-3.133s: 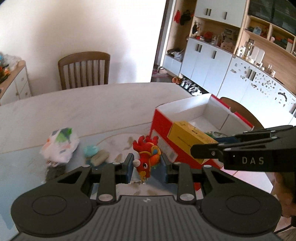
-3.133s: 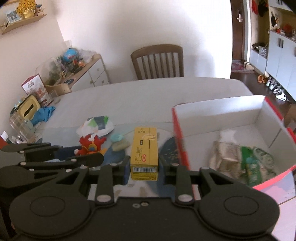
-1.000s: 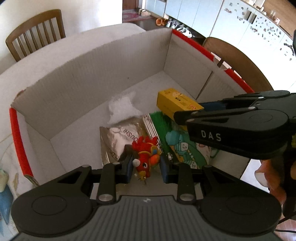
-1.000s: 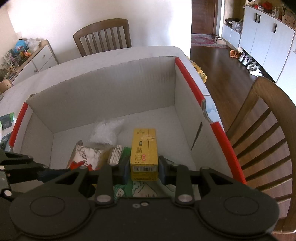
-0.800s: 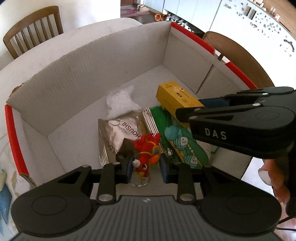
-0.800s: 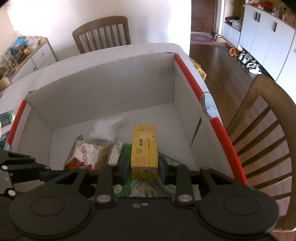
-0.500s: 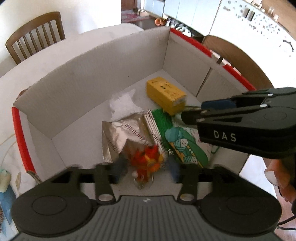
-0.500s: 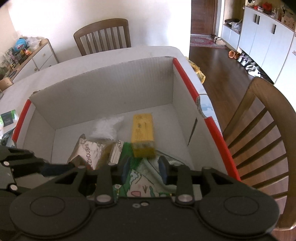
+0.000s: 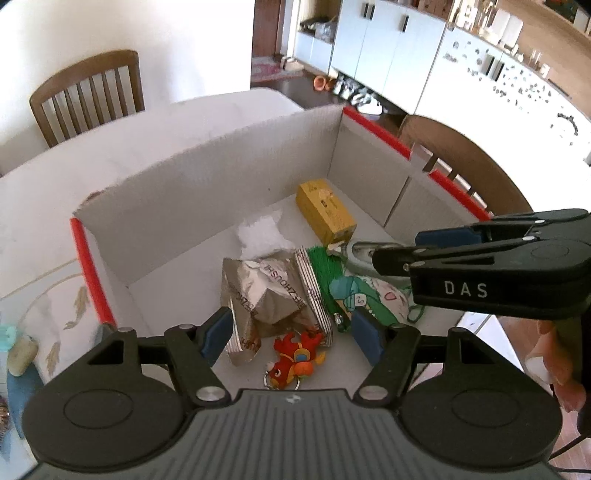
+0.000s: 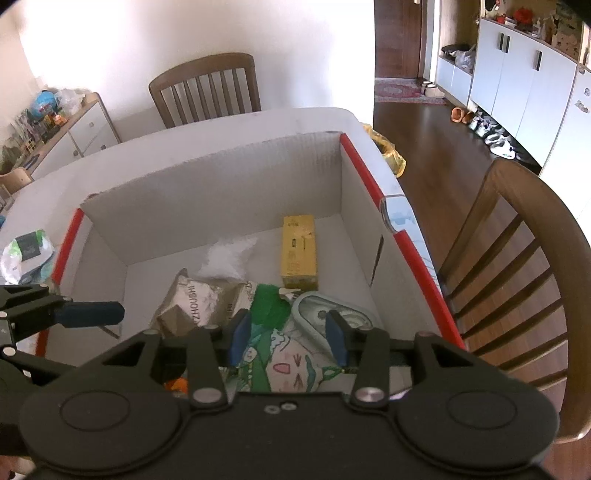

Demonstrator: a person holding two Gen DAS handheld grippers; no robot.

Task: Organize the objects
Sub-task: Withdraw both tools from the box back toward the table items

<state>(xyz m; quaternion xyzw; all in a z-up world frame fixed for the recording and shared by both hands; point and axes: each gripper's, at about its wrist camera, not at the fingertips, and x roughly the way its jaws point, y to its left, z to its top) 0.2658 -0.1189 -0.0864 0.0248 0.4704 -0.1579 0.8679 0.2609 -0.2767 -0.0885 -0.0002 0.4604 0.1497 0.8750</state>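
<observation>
Beyond my bench (image 10: pixel 221 125) I see a wooden chair (image 10: pixel 207 86), white wall (image 10: pixel 147 33), dark wood floor (image 10: pixel 436 147) and white cabinets (image 10: pixel 524 70).

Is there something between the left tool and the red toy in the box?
Nothing visible is. The red toy lies on the floor of the box, just below the left tool, whose jaws are opening with nothing between the pads. The silver bag lies beside the toy, not over it.

Both wrist cams sit close above the cardboard box (image 9: pixel 207 192), angled steeply down into it. Left looks from the box's left, right from its right. Shared: box interior, far chair (image 10: pixel 207 88).
</observation>
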